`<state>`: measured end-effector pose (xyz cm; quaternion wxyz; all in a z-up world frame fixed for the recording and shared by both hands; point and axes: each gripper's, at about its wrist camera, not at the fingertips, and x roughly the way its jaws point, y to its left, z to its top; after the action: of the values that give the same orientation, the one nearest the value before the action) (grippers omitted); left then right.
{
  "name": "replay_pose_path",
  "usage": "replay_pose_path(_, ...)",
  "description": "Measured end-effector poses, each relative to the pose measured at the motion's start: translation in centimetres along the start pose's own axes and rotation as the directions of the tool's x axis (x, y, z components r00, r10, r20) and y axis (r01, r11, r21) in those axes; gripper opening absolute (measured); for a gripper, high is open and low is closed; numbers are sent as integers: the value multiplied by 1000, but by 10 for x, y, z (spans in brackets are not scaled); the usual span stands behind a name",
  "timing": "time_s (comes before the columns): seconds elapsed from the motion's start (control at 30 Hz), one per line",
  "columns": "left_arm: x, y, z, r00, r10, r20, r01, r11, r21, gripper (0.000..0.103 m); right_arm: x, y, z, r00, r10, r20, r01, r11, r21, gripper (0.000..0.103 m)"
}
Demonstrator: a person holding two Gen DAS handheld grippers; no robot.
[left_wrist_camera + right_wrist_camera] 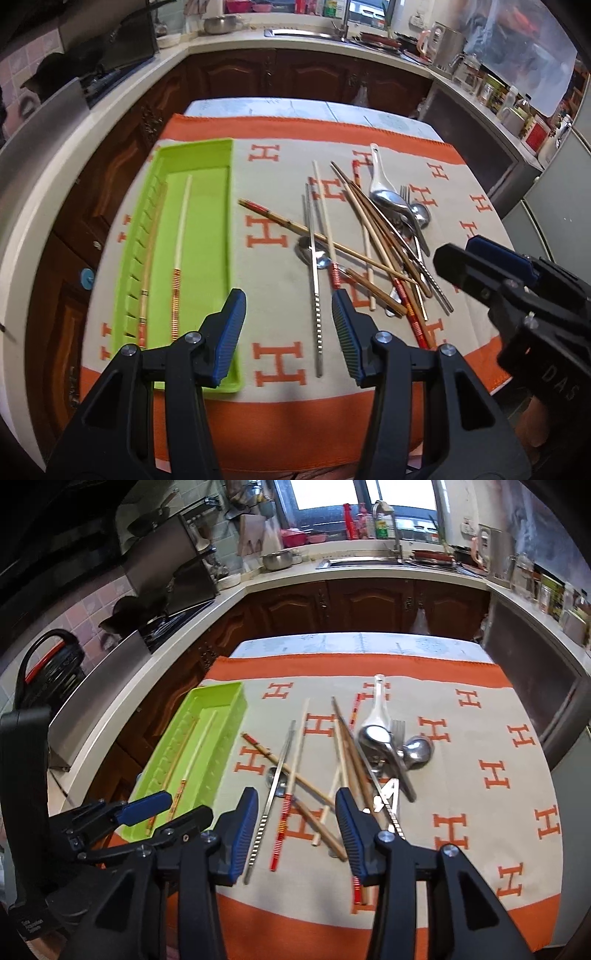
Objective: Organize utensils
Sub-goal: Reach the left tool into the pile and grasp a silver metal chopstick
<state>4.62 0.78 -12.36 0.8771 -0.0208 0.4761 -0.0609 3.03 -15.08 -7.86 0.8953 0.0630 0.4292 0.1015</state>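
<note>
Left gripper (pixel 288 334): jaws spread wide, nothing between them, hovering over the near part of the surface. Its left finger sits above the near right corner of the green tray (pixel 207 155); its right finger is over the near ends of the loose pile.

Right gripper (pixel 295 825): jaws likewise released and empty, held above the near ends of the scattered chopsticks. In the left wrist view it shows at the right edge, above the surface's right side.

Cloth (pixel 280 413): orange border, grey field with orange H marks, covering the surface. Near edge runs just under both grippers. Bare strip of cloth between tray and pile; wide bare area at the right of the pile, and more at the far end.

Tray: long, lying near-to-far along the left edge of the cloth. Holds two chopsticks side by side: a pale one with an orange wound end (pixel 181 258), and a tan one (pixel 149 254) against the ribbed left wall. Rest of the tray floor is bare.

Pile (pixel 369 236), centre-right: crossed wooden and red-banded chopsticks, a metal chopstick (pixel 316 295) lying straight toward the near edge, over a small spoon (pixel 312 253). Farther back, a large steel spoon (pixel 375 734), a fork (pixel 398 729) and another spoon (pixel 419 751), overlapping.

Beyond the far edge: dark wooden cabinets (pixel 369 602).
</note>
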Motion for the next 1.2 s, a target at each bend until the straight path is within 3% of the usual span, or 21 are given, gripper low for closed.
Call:
replay_pose_path(0.33, 45, -19, 12, 996, -28, -88, 29, 1000, 7, 44, 25, -45, -11, 997, 49, -54, -45, 996, 81, 43)
replay_pose_path(0.43, 62, -20, 17, 992, -27, -122, 27, 1000, 4, 40, 38, -52, -13, 994, 76, -77, -69, 993, 92, 43)
replay_pose_path(0.67, 98, -25, 21, 978, -24, -207, 26, 1000, 6, 23, 66, -54, -17, 982, 136, -134, -124, 988, 95, 43)
replay_pose_path(1.03, 139, -22, 20, 951, -32, -309, 30, 999, -11, 21, 92, -50, -19, 966, 181, -182, -168, 982, 86, 40)
replay_pose_path(1.13, 141, -24, 22, 954, -28, -298, 31, 999, 6, 20, 96, -49, -19, 964, 182, -192, -168, 982, 87, 40)
replay_pose_path(1.2, 144, -26, 22, 957, 4, -291, 5, 1000, 29, 7, 97, -49, -18, 964, 182, -196, -167, 982, 88, 40)
